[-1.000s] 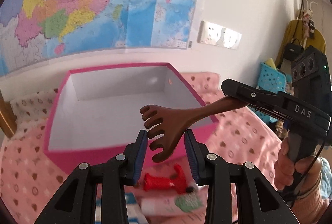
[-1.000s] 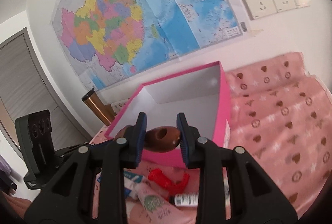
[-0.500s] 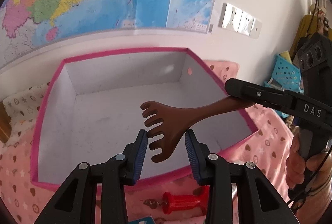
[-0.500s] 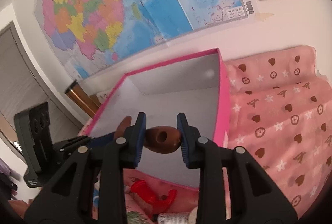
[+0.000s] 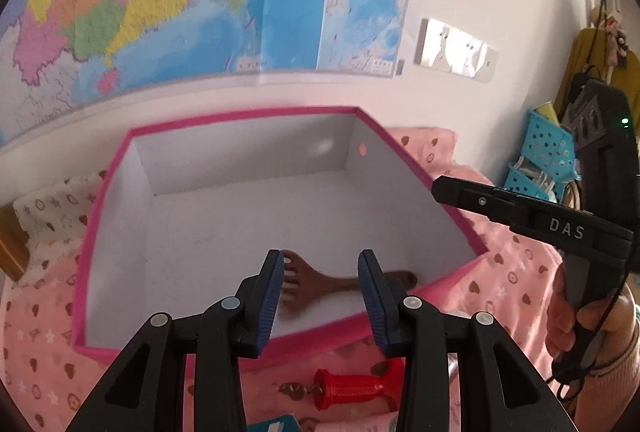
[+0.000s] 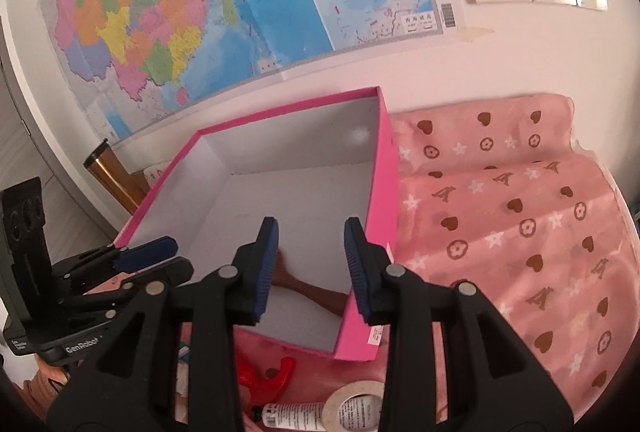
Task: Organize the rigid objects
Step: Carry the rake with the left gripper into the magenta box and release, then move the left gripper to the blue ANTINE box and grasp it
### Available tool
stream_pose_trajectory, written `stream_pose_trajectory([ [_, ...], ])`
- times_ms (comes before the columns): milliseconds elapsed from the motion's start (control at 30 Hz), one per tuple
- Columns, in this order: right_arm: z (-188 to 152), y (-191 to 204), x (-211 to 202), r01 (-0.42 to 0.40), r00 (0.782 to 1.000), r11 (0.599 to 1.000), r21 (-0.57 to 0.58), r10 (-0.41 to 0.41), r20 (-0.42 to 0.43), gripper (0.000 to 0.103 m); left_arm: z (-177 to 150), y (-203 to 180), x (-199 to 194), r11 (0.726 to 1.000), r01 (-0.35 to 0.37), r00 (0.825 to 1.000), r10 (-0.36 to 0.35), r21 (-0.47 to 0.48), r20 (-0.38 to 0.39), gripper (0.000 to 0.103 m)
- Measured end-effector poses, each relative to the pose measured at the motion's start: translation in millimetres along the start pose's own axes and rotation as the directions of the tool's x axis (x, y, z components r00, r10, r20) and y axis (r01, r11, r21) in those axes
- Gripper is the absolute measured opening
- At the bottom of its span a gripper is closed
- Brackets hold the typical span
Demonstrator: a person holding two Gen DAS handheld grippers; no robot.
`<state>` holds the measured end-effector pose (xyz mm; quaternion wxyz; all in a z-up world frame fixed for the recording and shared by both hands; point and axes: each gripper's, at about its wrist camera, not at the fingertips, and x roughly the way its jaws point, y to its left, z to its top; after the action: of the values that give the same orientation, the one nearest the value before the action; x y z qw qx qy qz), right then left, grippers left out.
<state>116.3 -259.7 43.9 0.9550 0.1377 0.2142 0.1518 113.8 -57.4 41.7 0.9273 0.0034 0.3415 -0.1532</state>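
Observation:
A brown wooden back scratcher is down on the white floor of the pink box, near its front wall and blurred. In the right wrist view only its handle shows, behind the pads. My left gripper hangs above the scratcher, its jaws opening and nothing between the blue pads. My right gripper is over the box's near right corner, its jaws also opening and empty. From the left wrist, the right gripper reaches in over the box's right rim.
A red corkscrew lies on the pink patterned cloth in front of the box, with a tape roll and a white tube beside it. A blue perforated basket stands at the right. A map covers the wall behind.
The back scratcher, held by its handle in the right gripper and up between the left pads, has dropped into the box. Both grippers' jaws have widened. Both moved closer over the box.

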Motion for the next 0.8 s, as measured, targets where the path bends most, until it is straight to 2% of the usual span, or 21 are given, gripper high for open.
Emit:
stream_pose_trajectory([
  [100,-4,3,-14,-0.033,0.999,0.999,-0.006,0.033,0.015,0.038,-4,2,-19,1.000,0.008,0.999,-0.008,0.004,0.044,0.049],
  [133,-6,5,-20,-0.046,0.999,0.999,-0.010,0.047,0.022,0.040,-6,3,-25,1.000,0.008,0.998,-0.008,0.004,0.058,0.050],
  [200,-11,10,-32,-0.075,0.997,0.997,-0.025,0.076,0.028,0.051,-10,4,-36,1.000,0.014,0.997,-0.014,0.007,0.076,0.051],
  [367,-34,22,-54,-0.139,0.990,0.988,-0.067,0.140,0.000,0.054,-25,11,-52,1.000,-0.007,0.996,0.007,0.002,0.084,0.052],
  [633,-80,25,-47,-0.180,0.977,0.983,-0.042,0.174,-0.123,0.054,-57,37,-57,0.997,-0.049,0.998,0.051,-0.062,0.026,0.052],
  [800,-97,45,-40,-0.214,0.965,0.974,-0.067,0.201,-0.166,0.054,-78,56,-62,0.989,-0.093,0.996,0.092,-0.113,-0.013,0.052],
])
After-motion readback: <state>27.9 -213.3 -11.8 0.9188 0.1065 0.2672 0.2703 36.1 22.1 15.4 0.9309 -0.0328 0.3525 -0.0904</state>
